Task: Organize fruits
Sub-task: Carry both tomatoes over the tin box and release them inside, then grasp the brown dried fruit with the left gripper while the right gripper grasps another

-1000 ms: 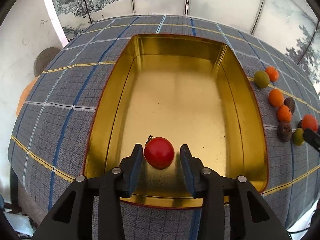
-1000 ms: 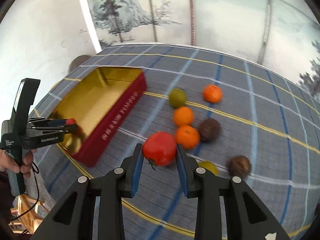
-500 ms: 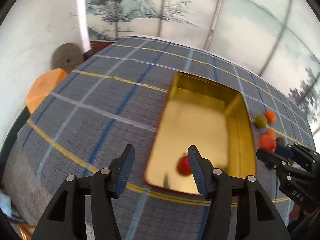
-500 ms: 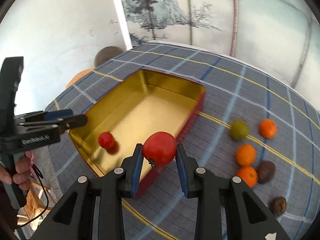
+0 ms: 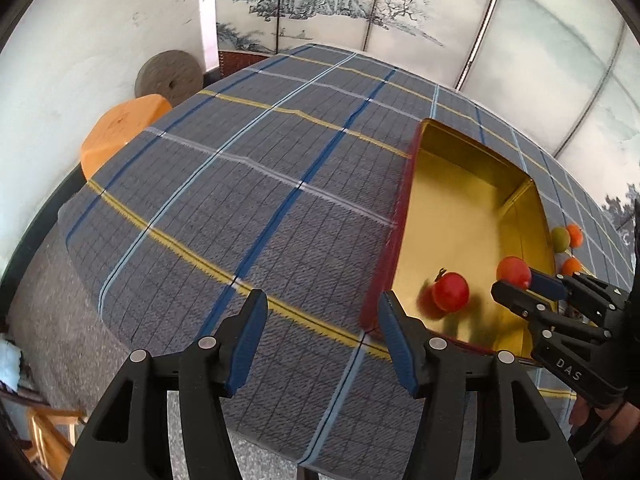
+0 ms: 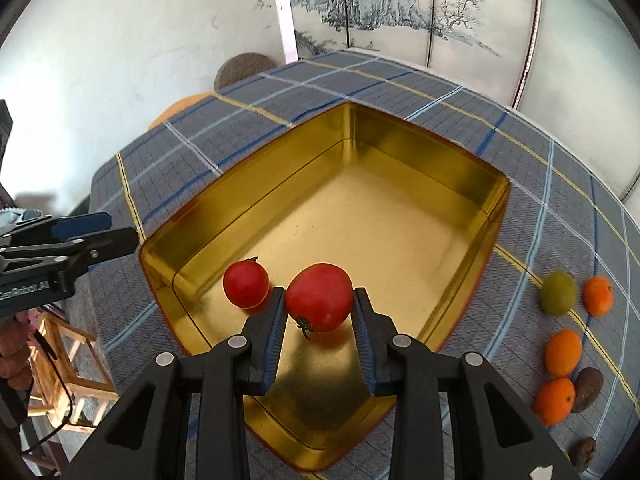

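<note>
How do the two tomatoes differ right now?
The smaller tomato lies free on the tin floor; the bigger tomato is gripped in the right tongs above it. The bigger one's stem points down, the smaller one's up. Both are red.

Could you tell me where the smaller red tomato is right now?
In the right wrist view, the smaller tomato lies inside the gold tin, near its left corner.

White capital letters "DAS" stand on the black body of the right gripper (image 5: 524, 285). The left gripper (image 6: 108, 229) carries white lettering on its black body, partly cut off and blurred, roughly "GenRobot.AI".
</note>
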Demonstrator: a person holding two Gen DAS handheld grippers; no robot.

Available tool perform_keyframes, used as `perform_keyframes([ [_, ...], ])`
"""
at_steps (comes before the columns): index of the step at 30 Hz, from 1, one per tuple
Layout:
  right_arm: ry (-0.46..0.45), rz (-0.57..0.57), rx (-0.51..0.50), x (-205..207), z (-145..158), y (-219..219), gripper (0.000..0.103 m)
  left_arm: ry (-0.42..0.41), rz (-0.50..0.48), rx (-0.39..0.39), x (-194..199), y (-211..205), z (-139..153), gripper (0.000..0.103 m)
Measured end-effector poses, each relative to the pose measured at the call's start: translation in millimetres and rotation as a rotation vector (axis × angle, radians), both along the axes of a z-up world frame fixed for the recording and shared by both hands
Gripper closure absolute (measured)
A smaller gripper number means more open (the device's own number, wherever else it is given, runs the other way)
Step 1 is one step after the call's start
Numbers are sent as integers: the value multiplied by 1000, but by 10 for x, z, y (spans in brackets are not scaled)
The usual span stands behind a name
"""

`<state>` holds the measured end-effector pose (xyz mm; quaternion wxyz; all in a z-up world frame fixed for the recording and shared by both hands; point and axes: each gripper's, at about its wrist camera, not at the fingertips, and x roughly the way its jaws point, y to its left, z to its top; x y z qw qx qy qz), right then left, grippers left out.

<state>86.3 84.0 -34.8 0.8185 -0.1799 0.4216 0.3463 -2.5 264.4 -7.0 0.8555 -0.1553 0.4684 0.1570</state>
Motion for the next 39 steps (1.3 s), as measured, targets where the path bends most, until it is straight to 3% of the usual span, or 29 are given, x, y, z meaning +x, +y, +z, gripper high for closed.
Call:
perform_keyframes([
  [12, -3, 14, -58, 20, -155, 122, 71, 23, -5, 14, -12, -44, -70, 44],
  [25, -26, -4, 7, -28, 7, 13, 66, -9, 19, 52, -62, -69, 103, 43],
  [31, -68, -74, 115, -142, 337, -439, 63, -48, -36, 49, -16, -296, 261, 42],
  [39, -119, -295, 105, -102, 446, -1567, 62, -72, -197, 36, 191, -941, 342, 41],
])
